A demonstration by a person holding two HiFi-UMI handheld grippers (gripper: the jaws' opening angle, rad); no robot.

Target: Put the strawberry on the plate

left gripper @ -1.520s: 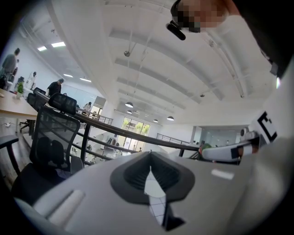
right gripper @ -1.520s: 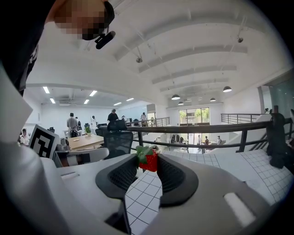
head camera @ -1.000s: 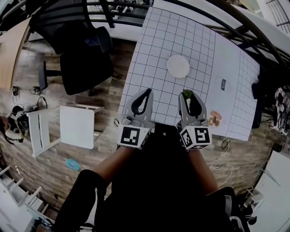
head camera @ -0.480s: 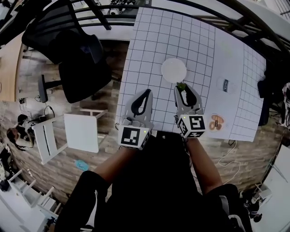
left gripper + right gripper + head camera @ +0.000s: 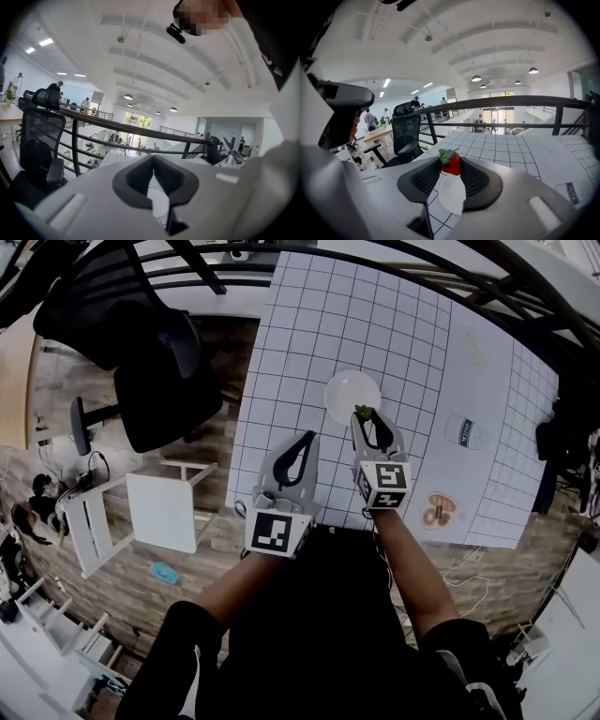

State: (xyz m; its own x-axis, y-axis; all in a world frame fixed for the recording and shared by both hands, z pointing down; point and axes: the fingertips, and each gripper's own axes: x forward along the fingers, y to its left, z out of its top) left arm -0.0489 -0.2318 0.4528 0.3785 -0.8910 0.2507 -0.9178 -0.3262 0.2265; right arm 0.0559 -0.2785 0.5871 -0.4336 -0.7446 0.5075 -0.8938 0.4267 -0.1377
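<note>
A small white plate (image 5: 349,393) lies on the gridded white table (image 5: 309,343). My right gripper (image 5: 365,418) is shut on a red strawberry (image 5: 362,413) with green leaves, held at the fingertips just above the plate's near right edge. In the right gripper view the strawberry (image 5: 451,163) is pinched at the tips of the right gripper (image 5: 451,162), and the plate (image 5: 452,194) shows below through the gap. My left gripper (image 5: 306,439) is shut and empty, over the table left of the right one. Its jaws meet at the tip in the left gripper view (image 5: 153,157).
A black office chair (image 5: 155,371) and a white folding stool (image 5: 150,512) stand on the wood floor left of the table. A dark railing (image 5: 403,254) runs past the far edge. A label (image 5: 468,431) and a printed picture (image 5: 438,511) lie on the sheet at right.
The right gripper has carried the strawberry forward and a little left, from short of the plate to its near edge. The left gripper has hardly moved.
</note>
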